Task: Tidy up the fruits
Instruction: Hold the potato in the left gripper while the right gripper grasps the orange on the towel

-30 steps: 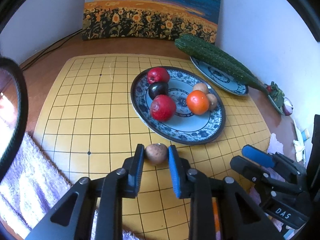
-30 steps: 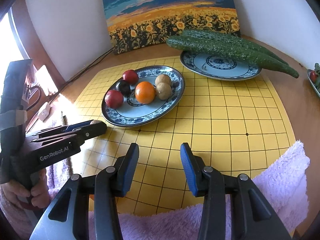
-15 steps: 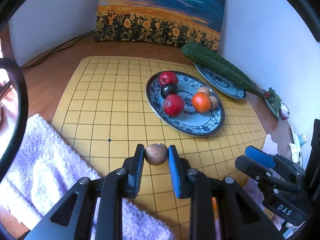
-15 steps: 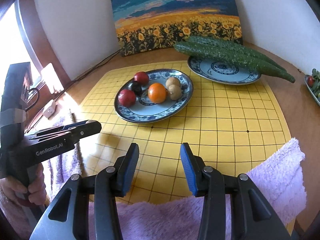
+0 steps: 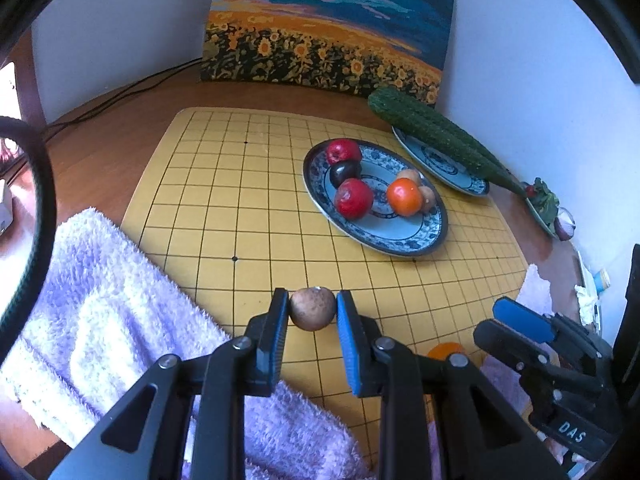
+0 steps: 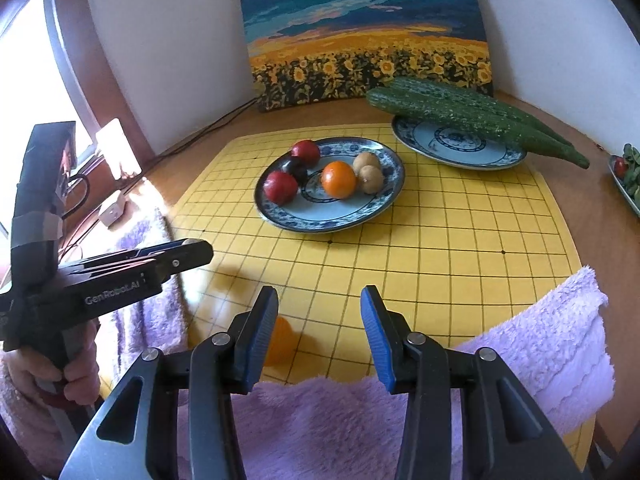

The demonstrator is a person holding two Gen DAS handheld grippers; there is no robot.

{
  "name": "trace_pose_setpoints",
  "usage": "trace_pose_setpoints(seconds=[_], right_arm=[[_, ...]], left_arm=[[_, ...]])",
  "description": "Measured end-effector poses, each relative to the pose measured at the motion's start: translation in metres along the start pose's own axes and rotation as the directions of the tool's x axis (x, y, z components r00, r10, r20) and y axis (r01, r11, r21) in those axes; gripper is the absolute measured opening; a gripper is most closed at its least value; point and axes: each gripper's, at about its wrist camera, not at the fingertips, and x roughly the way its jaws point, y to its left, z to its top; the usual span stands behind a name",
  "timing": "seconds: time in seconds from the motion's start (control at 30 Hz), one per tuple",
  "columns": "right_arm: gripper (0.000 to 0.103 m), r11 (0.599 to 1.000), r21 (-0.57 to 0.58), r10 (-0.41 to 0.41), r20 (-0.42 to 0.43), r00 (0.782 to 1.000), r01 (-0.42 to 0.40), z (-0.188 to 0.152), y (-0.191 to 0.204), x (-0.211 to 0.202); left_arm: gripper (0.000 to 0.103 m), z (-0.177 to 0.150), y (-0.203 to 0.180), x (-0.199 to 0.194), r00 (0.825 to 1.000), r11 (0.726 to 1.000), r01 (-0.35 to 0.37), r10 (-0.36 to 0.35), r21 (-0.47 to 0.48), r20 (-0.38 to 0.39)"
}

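Note:
My left gripper (image 5: pixel 313 312) is shut on a small brown round fruit (image 5: pixel 312 307) and holds it above the yellow grid mat (image 5: pixel 240 200), short of the fruit plate (image 5: pixel 400 242). That blue patterned plate holds two red fruits, a dark plum (image 5: pixel 345 172), an orange fruit (image 5: pixel 404 197) and two brown fruits (image 6: pixel 370 172). My right gripper (image 6: pixel 319 330) is open and empty over the mat's near edge. An orange fruit (image 6: pixel 282 340) lies on the mat beside its left finger, also seen in the left wrist view (image 5: pixel 446 350).
A second plate (image 6: pixel 460 150) at the back right carries long green cucumbers (image 6: pixel 472 120). Purple towels (image 5: pixel 100 312) (image 6: pixel 520 360) lie along the near edges. A sunflower painting (image 6: pixel 368 40) leans on the wall. A dish of greens (image 6: pixel 628 172) sits far right.
My left gripper has lifted and drawn back with the brown fruit in it. The right gripper has also risen and pulled back a little, and the loose orange fruit has come into view.

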Motion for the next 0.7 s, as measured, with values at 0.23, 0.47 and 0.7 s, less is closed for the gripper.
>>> trace_pose_setpoints(seconds=[0.23,0.47,0.7], right_arm=[[0.044,0.999,-0.022,0.027,-0.015,1.0,-0.027,-0.008,0.012,0.001],[0.044,0.998,-0.045,0.033,-0.026,0.999,-0.034,-0.013,0.02,0.004],[0.044,0.997,-0.059,0.036,-0.046,0.998,-0.039,-0.018,0.026,0.011]], left_arm=[[0.025,-0.004,0.001,-0.007,1.0,1.0,0.003,-0.003,-0.001,0.017],[0.025,-0.006,0.0,-0.012,1.0,1.0,0.005,-0.005,0.0,0.024],[0.025,-0.008,0.001,-0.015,1.0,1.0,0.007,-0.007,0.002,0.027]])
